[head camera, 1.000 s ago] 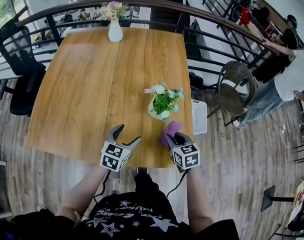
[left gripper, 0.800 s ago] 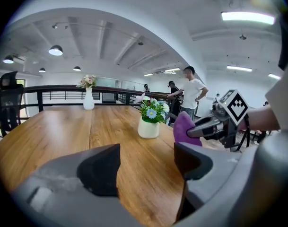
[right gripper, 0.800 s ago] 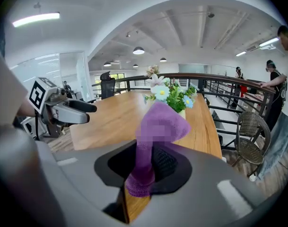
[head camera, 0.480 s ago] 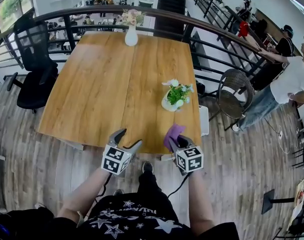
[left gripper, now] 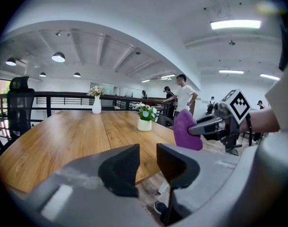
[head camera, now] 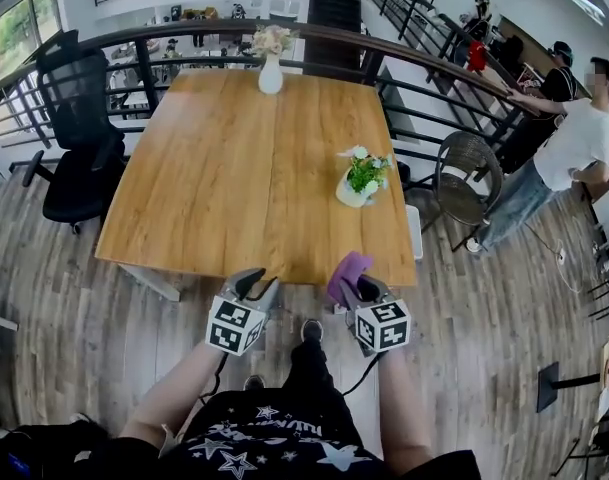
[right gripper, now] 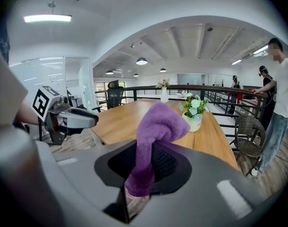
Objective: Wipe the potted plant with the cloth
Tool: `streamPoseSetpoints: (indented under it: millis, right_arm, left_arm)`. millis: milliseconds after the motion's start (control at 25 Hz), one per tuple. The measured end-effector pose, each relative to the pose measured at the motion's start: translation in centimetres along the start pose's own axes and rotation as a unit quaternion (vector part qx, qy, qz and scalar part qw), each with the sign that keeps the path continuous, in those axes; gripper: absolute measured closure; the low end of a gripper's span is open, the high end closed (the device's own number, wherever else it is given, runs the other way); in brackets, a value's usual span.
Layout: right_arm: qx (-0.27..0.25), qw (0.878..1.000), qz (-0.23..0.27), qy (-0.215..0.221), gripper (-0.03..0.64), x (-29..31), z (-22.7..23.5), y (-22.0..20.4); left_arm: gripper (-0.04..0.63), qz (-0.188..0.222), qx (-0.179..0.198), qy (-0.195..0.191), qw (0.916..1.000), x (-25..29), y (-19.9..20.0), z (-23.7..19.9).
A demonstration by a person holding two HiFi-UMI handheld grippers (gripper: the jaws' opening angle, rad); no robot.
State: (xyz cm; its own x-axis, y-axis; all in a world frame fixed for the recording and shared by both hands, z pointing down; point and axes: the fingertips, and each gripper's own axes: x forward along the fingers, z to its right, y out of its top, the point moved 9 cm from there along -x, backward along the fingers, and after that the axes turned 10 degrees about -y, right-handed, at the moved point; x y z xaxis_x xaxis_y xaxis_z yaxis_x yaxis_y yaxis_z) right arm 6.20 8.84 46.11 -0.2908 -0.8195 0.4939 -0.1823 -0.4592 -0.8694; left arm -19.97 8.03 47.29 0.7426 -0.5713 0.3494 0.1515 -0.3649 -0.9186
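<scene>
Off table (head camera: 234, 168) near edge: L gripper (head camera: 259, 281) just narrowing, empty; R gripper (head camera: 352, 287) pinching cloth (head camera: 347, 268); plant (head camera: 363, 177) near right edge.

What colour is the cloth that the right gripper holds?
Purple. The cloth shows best in the right gripper view.

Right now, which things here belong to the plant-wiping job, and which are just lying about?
In the job: cloth, held in the right gripper; plant on the table.
Just about: vase; office chair; wicker chair; people at the railing.
</scene>
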Motion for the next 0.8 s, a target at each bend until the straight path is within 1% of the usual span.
streamPoseSetpoints:
  millis: [120, 160, 360, 520, 800]
  right_arm:
    - [0.005, 1.0, 0.02, -0.022, 0.54, -2.0, -1.3, -0.1]
    - [0.007, 0.999, 0.026, -0.027, 0.54, -2.6, -1.7, -0.1]
    - [0.022, 0.998, 0.031, -0.044, 0.538, -4.6, -3.3, -0.4]
    - [0.022, 0.999, 0.029, -0.04, 0.54, -5.0, -3.9, -0.3]
    - [0.015, 0.999, 0.032, -0.016, 0.54, -5.2, -4.1, -0.3]
  left_arm:
    - [0.548, 0.008, 0.003, 0.003, 1.0, -1.6, -0.4, 0.4]
    - [0.587, 0.01, 0.004, 0.002, 0.9999, -2.1, -0.6, 0.5]
    - [0.594, 0.007, 0.011, -0.007, 0.9999, -4.0, -1.3, 0.7]
    - [0.594, 0.005, 0.012, -0.011, 0.9999, -4.9, -1.4, 0.9]
    - [0.594, 0.012, -0.002, 0.015, 0.9998, -5.7, -1.2, 1.4]
